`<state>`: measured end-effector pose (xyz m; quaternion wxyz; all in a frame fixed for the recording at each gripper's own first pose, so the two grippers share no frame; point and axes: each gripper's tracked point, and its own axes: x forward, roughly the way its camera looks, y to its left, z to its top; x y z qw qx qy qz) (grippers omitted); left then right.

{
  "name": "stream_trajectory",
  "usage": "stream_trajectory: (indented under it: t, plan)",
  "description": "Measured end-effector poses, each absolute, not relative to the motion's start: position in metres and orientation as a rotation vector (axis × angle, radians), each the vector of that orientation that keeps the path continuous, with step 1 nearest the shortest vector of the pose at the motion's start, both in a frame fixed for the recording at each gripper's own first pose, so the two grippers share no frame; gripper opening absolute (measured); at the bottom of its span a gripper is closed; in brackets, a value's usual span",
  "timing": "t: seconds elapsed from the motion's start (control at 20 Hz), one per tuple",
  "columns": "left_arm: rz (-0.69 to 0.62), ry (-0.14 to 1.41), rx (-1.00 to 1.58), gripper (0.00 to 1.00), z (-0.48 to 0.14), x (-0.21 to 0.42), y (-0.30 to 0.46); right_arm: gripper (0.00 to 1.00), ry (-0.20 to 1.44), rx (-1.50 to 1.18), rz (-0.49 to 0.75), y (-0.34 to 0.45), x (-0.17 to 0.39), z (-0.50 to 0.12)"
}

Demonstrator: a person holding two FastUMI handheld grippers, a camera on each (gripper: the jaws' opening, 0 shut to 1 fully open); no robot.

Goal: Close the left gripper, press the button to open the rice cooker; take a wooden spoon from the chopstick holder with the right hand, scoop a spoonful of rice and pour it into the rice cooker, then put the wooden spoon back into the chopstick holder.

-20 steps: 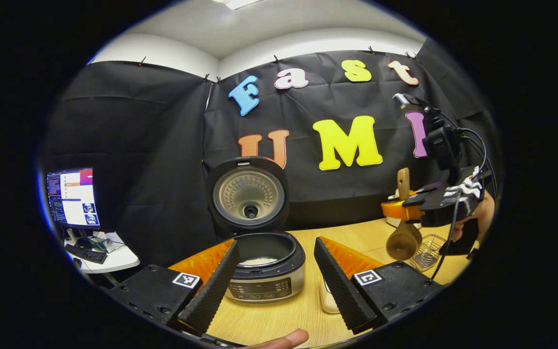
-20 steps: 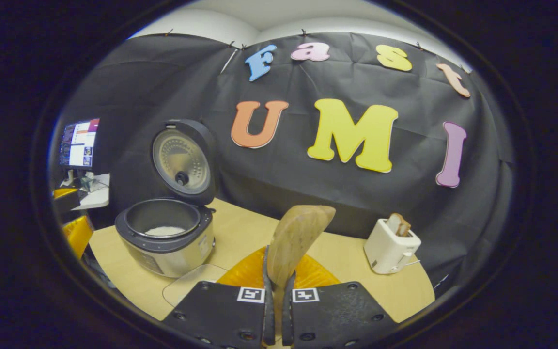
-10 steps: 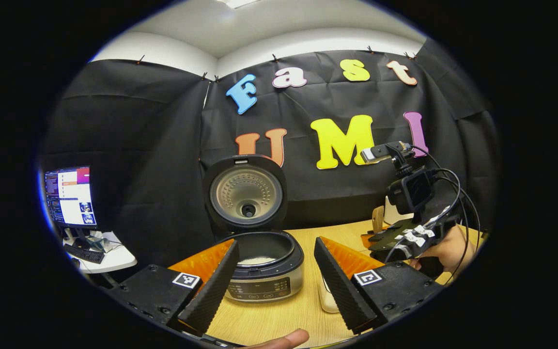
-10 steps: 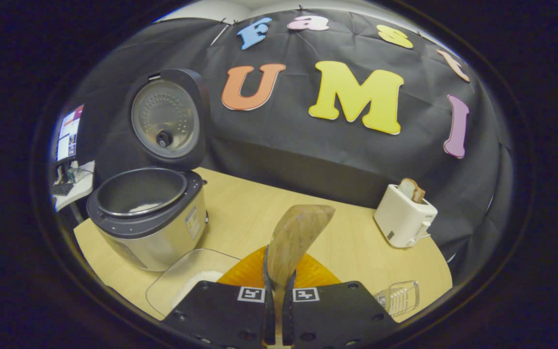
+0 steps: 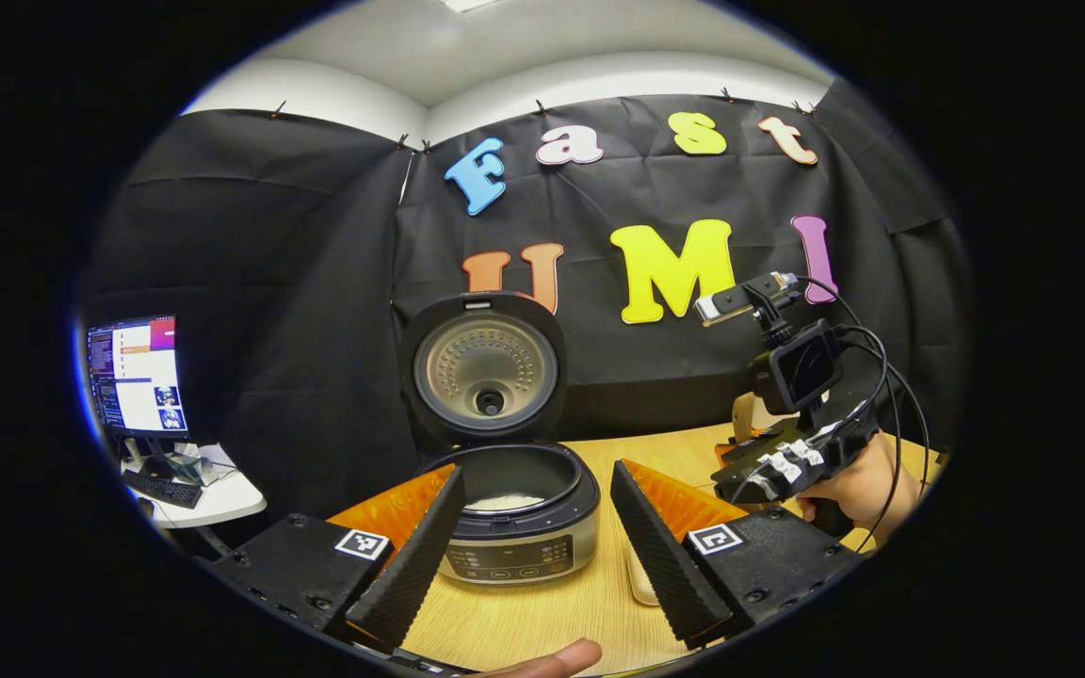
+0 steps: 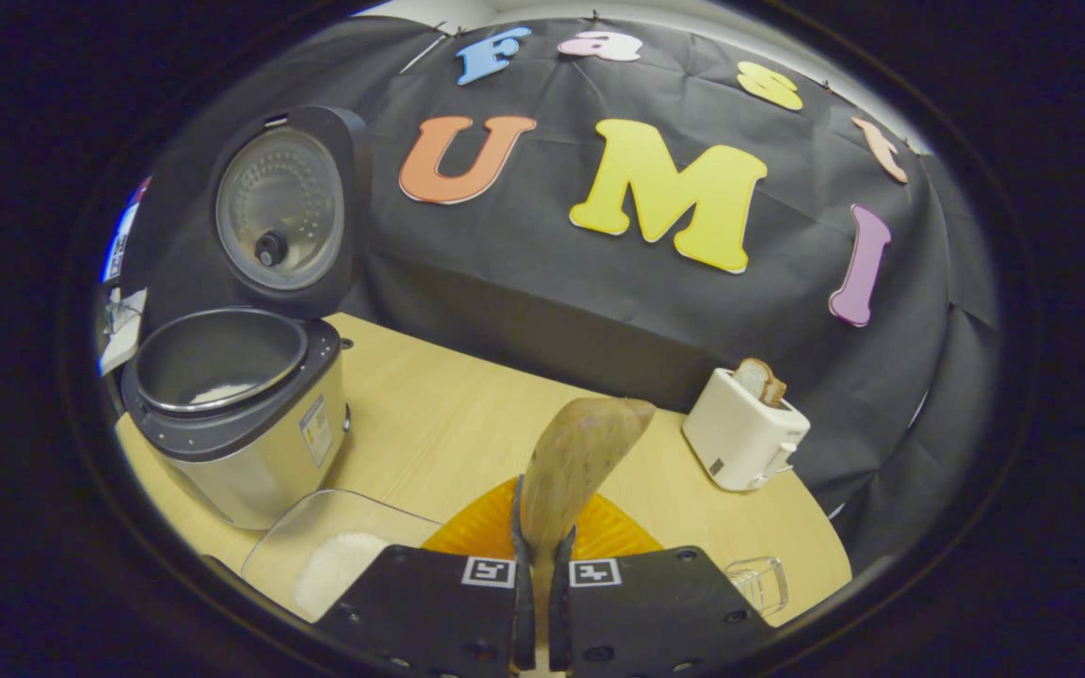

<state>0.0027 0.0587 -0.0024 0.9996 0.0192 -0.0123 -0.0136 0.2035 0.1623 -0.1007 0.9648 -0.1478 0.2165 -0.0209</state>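
Note:
The rice cooker (image 5: 514, 523) stands with its lid (image 5: 484, 372) up and some white rice in the pot. My left gripper (image 5: 538, 556) is open just in front of it, a finger on each side, holding nothing. My right gripper (image 6: 541, 565) is shut on the wooden spoon (image 6: 575, 461), whose bowl points up and forward. In the left gripper view, that gripper (image 5: 736, 466) hangs low over the table on the right, held by a hand. A clear rice tray (image 6: 335, 556) lies below and to the left of the right gripper. The clear chopstick holder (image 6: 757, 584) sits low on the right.
A white toaster (image 6: 740, 433) with a slice of bread stands at the back right of the wooden table (image 6: 448, 424). The black cloth wall closes off the back. A monitor (image 5: 133, 377) on a small white desk is far left. A fingertip (image 5: 552, 659) shows at the bottom edge.
The right gripper has come down from high on the right to just above the table, still holding the spoon, and now looks down at the rice tray. The left gripper has barely moved.

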Motion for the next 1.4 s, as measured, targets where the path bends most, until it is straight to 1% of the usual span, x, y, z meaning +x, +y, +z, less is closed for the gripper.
stream_trajectory:
  t: [0.15,0.3,0.4,0.45,0.55,0.75,0.85,1.0,1.05,1.1,1.25,1.4]
  plan:
    - [-0.023,-0.015,0.020,0.99,-0.005,0.003,0.066,0.06,0.492,-0.294,-0.044,0.165,0.195,-0.110]
    - [-0.020,-0.008,0.008,0.99,-0.006,0.004,0.070,0.06,0.545,-0.322,-0.071,0.157,0.184,-0.126]
    - [-0.021,-0.008,0.006,0.99,-0.005,0.004,0.070,0.06,0.590,-0.315,-0.046,0.161,0.174,-0.140]
    - [-0.024,-0.010,0.006,0.99,-0.005,0.004,0.070,0.07,0.587,-0.323,-0.040,0.160,0.170,-0.139]
    - [-0.031,-0.014,0.004,0.99,-0.005,0.005,0.069,0.06,0.580,-0.329,-0.028,0.165,0.154,-0.137]
    - [-0.045,-0.017,-0.009,0.99,-0.003,0.003,0.066,0.06,0.639,-0.343,0.063,0.198,0.113,-0.156]
    - [-0.046,-0.017,-0.005,0.99,-0.004,0.002,0.065,0.07,0.624,-0.343,0.066,0.207,0.107,-0.153]
    - [-0.077,-0.033,-0.017,0.99,0.000,0.003,0.057,0.08,0.610,-0.201,0.071,0.218,0.105,-0.151]
    - [-0.084,-0.034,-0.022,0.96,-0.001,0.003,0.056,0.08,0.605,-0.129,0.052,0.217,0.105,-0.151]
    - [-0.086,-0.030,-0.026,0.99,-0.002,0.003,0.057,0.07,0.601,-0.061,0.021,0.210,0.106,-0.150]
    - [-0.078,-0.016,-0.033,0.99,-0.006,0.005,0.061,0.07,0.603,0.148,-0.073,0.193,0.107,-0.149]
    - [-0.083,-0.007,-0.041,0.99,-0.010,0.009,0.060,0.07,0.630,0.242,-0.114,0.193,0.104,-0.148]
